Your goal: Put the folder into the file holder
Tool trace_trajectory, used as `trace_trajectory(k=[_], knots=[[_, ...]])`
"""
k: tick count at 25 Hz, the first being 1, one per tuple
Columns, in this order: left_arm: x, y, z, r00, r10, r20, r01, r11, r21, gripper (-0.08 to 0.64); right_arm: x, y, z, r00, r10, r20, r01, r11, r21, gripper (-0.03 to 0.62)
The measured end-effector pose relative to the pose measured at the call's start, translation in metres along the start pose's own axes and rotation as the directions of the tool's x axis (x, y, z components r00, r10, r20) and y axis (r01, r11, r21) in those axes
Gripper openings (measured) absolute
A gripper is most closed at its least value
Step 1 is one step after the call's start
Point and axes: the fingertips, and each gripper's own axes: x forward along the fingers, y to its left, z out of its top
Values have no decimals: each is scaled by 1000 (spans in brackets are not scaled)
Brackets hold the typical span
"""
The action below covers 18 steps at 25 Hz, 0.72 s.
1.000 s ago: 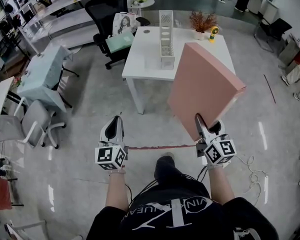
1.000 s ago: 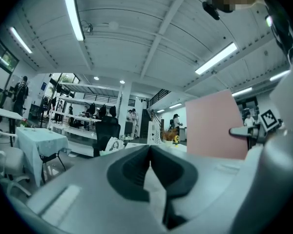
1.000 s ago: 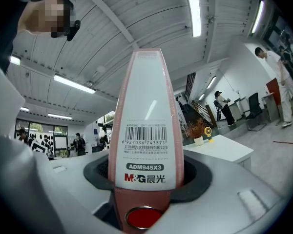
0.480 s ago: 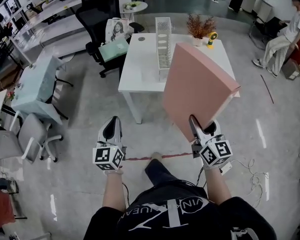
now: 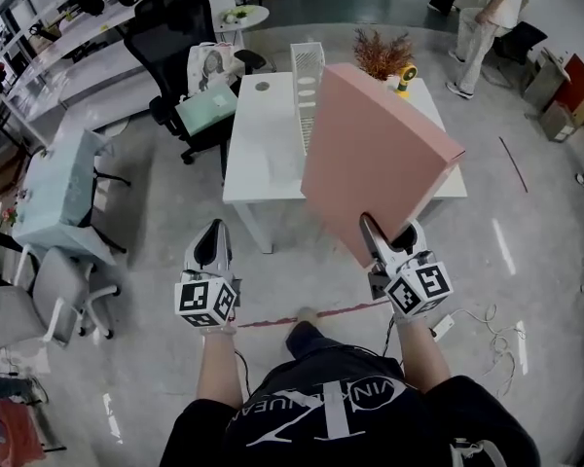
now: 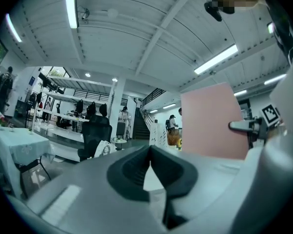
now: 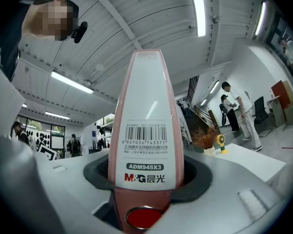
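Observation:
A large pink folder (image 5: 375, 159) stands upright and tilted in my right gripper (image 5: 384, 246), which is shut on its lower spine. The right gripper view shows the folder's white barcode label (image 7: 146, 126) rising between the jaws of that gripper (image 7: 146, 179). The white mesh file holder (image 5: 307, 90) stands on the white table (image 5: 263, 154) ahead, partly hidden by the folder. My left gripper (image 5: 212, 246) is held out level at the left, shut and empty. From the left gripper view, the folder (image 6: 212, 118) appears at the right and the file holder (image 6: 160, 135) beside it.
A dried plant (image 5: 380, 56) and a small yellow fan (image 5: 406, 79) stand at the table's far end. A black office chair (image 5: 175, 37) with a teal bag (image 5: 206, 110) is left of the table. A teal-covered table (image 5: 63, 178) and grey chair (image 5: 39, 295) are further left. A person (image 5: 487, 8) stands at the back right.
The person has walked forward, so the table and file holder are nearer. Both grippers moved ahead with them, the right still holding the folder.

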Motion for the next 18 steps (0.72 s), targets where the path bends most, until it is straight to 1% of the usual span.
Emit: trace_trajectory(k=[7, 13, 18], knots=[[55, 26, -3, 1000, -19, -2, 19, 1000, -9, 0, 46, -14, 18, 999, -11, 47, 11, 1000, -4, 282], [106, 41, 4, 999, -42, 6, 42, 999, -5, 0, 84, -38, 39, 996, -57, 73, 59, 998, -28, 282], [140, 46, 4, 998, -62, 18, 62, 998, -1, 0, 117, -51, 45, 993, -88, 79, 92, 995, -45, 282]])
